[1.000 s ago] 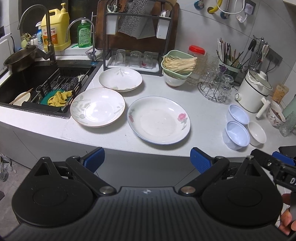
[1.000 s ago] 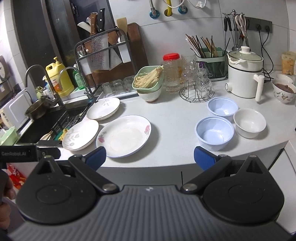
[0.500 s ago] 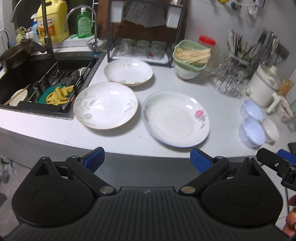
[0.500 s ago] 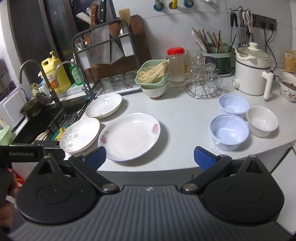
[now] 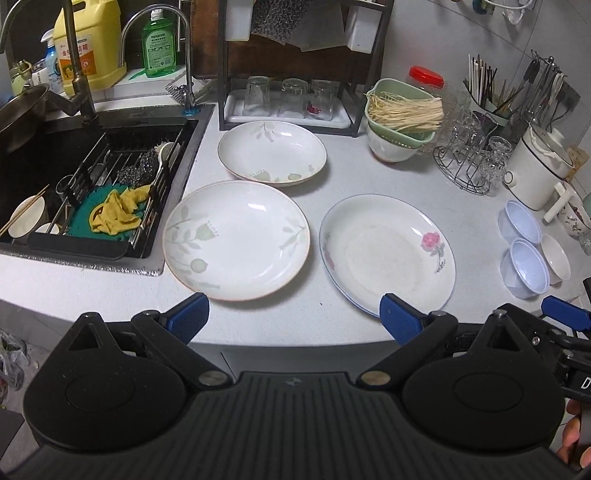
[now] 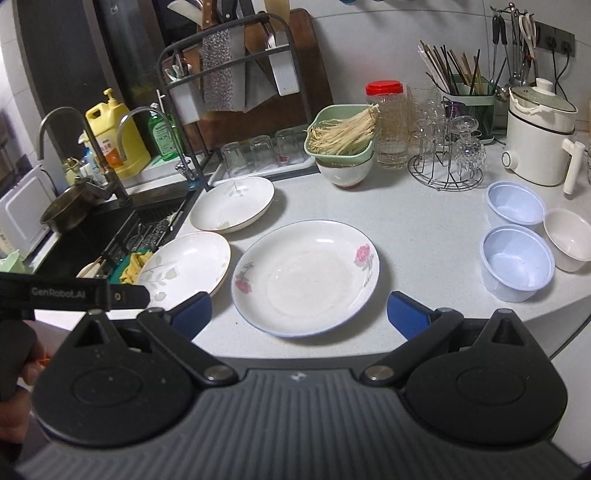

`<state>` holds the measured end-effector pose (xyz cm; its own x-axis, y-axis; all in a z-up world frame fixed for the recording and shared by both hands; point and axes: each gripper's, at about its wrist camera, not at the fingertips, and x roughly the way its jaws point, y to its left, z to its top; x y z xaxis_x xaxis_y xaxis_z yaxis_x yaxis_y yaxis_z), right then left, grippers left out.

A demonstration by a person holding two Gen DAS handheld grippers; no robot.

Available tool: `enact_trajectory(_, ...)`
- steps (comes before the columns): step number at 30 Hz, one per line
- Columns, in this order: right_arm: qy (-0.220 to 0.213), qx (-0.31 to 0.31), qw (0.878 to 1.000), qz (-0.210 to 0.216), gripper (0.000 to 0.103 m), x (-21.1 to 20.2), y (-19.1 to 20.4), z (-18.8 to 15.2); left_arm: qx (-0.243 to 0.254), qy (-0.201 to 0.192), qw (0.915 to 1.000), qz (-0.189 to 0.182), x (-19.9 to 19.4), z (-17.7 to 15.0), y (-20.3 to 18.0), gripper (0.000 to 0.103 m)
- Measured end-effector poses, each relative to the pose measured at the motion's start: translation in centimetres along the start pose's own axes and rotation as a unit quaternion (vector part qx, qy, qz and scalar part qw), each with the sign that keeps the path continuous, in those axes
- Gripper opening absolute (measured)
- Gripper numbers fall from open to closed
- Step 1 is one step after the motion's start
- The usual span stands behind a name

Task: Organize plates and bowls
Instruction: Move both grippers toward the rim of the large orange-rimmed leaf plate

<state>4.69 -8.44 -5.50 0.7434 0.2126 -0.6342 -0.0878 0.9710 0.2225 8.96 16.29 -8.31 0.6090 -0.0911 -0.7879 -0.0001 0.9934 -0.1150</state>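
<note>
So far nothing is stacked: three plates lie apart beside the sink (image 5: 92,177), three bowls beyond the rose plate (image 5: 388,254). Both the left gripper (image 5: 291,317) and right gripper (image 6: 299,314) gape, empty.

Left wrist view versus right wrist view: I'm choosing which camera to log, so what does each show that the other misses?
Only the left wrist view looks down into the sink rack, showing the yellow cloth on a green pad and the steel scourer.

Only the right wrist view shows the knives at the top of the rack and the wall sockets.

Both show the rose plate, two leaf-patterned plates, two blue bowls, the white bowl, and both open grippers: left, right.
</note>
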Motion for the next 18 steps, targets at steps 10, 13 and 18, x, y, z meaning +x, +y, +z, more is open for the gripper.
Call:
enact_trajectory(10, 0.001, 0.037, 0.999, -0.018, 0.103, 4.1, 2.6, 1.4, 0.01, -0.009, 0.9997, -0.021, 2.4, 3.3, 5.0, 0.1)
enact_trajectory(13, 0.01, 0.05, 0.999, -0.014, 0.102, 5.4, 3.7, 1.7, 0.014, -0.006, 0.9995, -0.027, 3.7, 4.1, 6.5, 0.1)
enact_trajectory(18, 0.044, 0.045, 0.998, 0.009, 0.091, 7.9, 6.8, 1.6, 0.017, 0.014, 0.9992, -0.034, 6.4, 5.0, 9.4, 0.1)
